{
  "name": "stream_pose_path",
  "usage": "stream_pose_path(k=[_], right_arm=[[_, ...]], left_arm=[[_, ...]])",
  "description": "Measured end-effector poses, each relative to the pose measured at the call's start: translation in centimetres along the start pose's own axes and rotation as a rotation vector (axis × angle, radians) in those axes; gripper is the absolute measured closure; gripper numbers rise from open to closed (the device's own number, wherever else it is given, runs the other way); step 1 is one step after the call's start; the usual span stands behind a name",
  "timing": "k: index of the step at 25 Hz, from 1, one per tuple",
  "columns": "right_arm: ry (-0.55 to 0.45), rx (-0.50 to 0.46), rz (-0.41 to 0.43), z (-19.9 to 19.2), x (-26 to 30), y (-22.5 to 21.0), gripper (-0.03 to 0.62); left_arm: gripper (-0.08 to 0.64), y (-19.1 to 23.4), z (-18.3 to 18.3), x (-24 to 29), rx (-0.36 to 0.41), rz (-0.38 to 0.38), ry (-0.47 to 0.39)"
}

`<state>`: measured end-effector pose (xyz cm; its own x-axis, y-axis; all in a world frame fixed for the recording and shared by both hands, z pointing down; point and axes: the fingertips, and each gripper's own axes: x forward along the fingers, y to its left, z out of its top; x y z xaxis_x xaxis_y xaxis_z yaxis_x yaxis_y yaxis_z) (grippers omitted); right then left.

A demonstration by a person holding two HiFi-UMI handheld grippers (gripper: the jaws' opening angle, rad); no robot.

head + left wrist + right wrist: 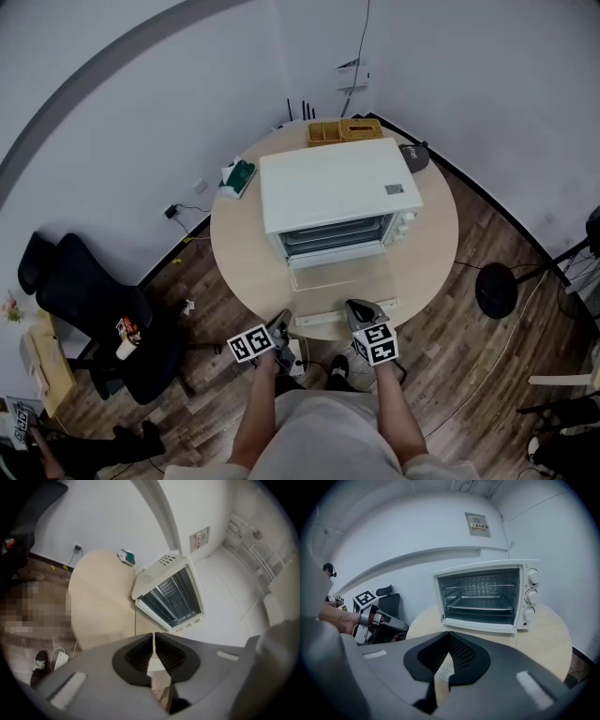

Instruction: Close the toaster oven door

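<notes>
A round table [246,253] bears toaster oven [333,187], wooden organizer [343,130], green packet [239,176].

The room looks like a plain office or test room rather than a kitchen. Bare white walls [141,141] meet a wood-plank floor [469,361]. A round pale table [431,234] stands near the corner and carries a white toaster oven [333,183]. A black office chair [84,291] sits beside it, cables run from a wall socket [172,211], and a round-based stand [495,291] rests on the floor.

Left gripper [280,322] and right gripper [360,307] have jaws pressed together.
</notes>
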<state>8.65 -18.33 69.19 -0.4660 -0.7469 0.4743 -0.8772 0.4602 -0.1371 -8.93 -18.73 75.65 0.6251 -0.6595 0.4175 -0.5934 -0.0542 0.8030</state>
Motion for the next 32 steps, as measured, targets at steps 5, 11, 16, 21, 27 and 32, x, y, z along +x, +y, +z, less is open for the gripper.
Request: stream_pose_path(k=[5, 11, 16, 21, 27, 32], right_arm=[[0.026, -0.037, 0.032, -0.6, 0.3, 0.1, 0.592], [0.040, -0.064, 0.050, -0.7, 0.3, -0.3, 0.592], [0.044, -0.083, 0.060, -1.0, 0.0, -0.3, 0.592], [0.065, -0.149, 0.066, -1.7, -0.3, -0.3, 0.592], [0.088, -0.285, 0.116, -2.3, -0.1, 0.9, 0.592], [0.069, -0.487, 0.197, 0.2, -0.5, 3.9, 0.591]], left_arm=[[0.422, 2.2, -2.8, 0.3, -0.178, 0.010, 0.014], [0.411, 2.9, -5.1, 1.3, -0.315, -0.028, 0.012], [0.414, 3.2, -5.6, 1.5, -0.311, 0.014, -0.029], [0.456, 2.9, -5.2, 1.1, -0.321, -0.006, -0.079], [0.454, 1.4, -4.0, 0.7, -0.314, -0.047, -0.108], [0.440, -1.1, -1.1, 0.5, -0.276, -0.101, -0.162]])
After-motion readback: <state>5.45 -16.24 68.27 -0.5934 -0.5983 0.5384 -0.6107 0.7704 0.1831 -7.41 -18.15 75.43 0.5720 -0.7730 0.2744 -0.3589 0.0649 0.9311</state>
